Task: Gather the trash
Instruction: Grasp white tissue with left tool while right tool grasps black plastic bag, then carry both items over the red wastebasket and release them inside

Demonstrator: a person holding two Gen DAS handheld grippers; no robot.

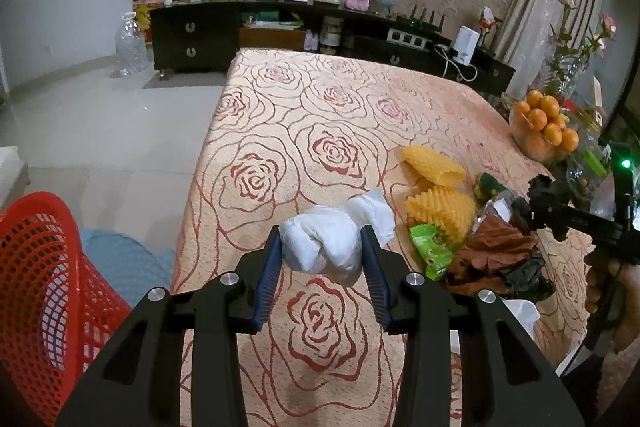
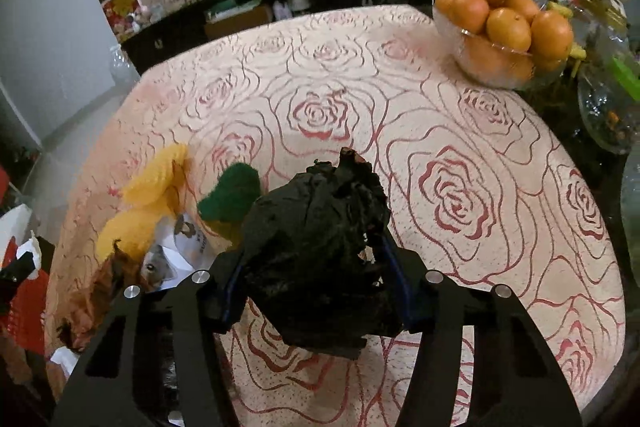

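Note:
My left gripper [image 1: 322, 251] is shut on a crumpled white tissue wad [image 1: 324, 247] and holds it above the rose-patterned tablecloth [image 1: 280, 131]. My right gripper [image 2: 316, 267] is shut on a crumpled black plastic bag [image 2: 320, 247], lifted over the tablecloth [image 2: 460, 167]. A trash pile lies on the table: yellow foam nets [image 1: 436, 183], a green wrapper [image 1: 432, 247], brown paper [image 1: 492, 259] and a green scrub pad [image 2: 232, 195]. The red mesh basket [image 1: 40, 287] stands on the floor at lower left. The right gripper also shows in the left wrist view [image 1: 532, 207].
A glass bowl of oranges [image 2: 504, 39] sits at the table's far right, with vases and flowers [image 1: 576, 67] beside it. A dark sideboard [image 1: 200, 35] with frames and a globe runs along the back wall. A large water bottle [image 1: 130, 47] stands on the floor.

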